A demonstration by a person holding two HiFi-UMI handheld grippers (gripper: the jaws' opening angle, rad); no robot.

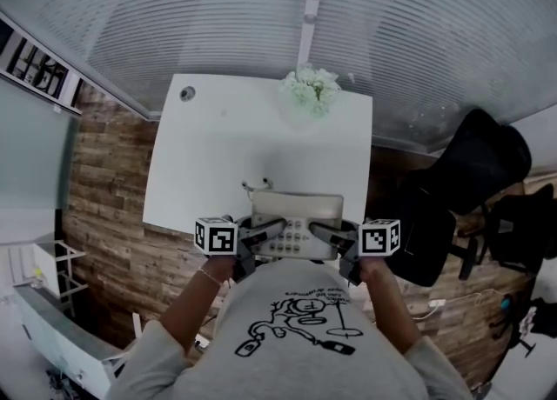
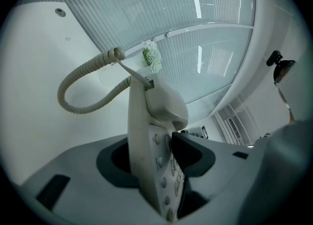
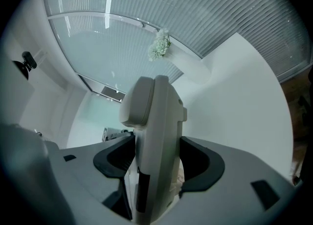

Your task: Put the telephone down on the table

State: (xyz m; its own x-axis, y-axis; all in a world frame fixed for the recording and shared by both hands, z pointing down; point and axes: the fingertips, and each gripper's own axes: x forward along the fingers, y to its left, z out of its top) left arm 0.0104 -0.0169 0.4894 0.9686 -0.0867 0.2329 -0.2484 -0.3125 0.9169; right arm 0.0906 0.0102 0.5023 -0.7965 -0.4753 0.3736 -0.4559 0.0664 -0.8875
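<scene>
Clamped between my left gripper (image 1: pixel 265 235) and right gripper (image 1: pixel 326 235) — one on each side — the telephone (image 1: pixel 296 220) is held at the table's (image 1: pixel 218 155) near edge. Lowering unevenly could tip it, or snag its coiled cord (image 2: pixel 83 92).

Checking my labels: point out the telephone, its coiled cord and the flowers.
telephone (image 1: pixel 298 235), head view, keypad.
coiled cord (image 2: pixel 62 93), left gripper view, loop's left bend.
flowers (image 1: pixel 311 90), head view, middle of bunch.
</scene>
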